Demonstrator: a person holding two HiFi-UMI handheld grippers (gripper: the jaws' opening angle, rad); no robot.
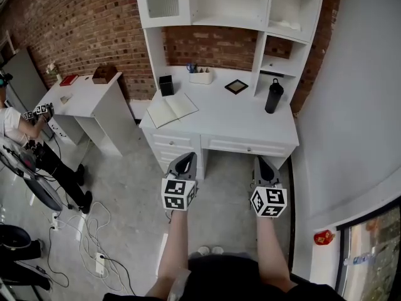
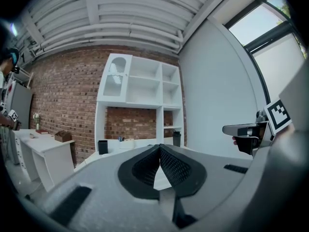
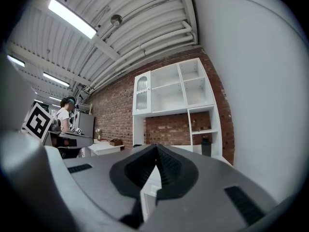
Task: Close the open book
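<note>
Pointing forward, left gripper (image 1: 186, 158) beside right gripper (image 1: 262, 162).

Desk (image 1: 250, 121): white, stood against brick wall (image 1: 81, 24).
Bottle (image 1: 273, 96): black, stood upright on desk.
Side table (image 1: 88, 100): bore brown box (image 1: 104, 74).
Cables (image 1: 80, 236): lay on floor (image 1: 128, 184).

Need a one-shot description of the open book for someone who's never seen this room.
Find the white desk with a hutch against the brick wall. Near its left front corner, just in front of a black box, lies the open book. It is the only flat, pale, spread-open thing on that desk.
</note>
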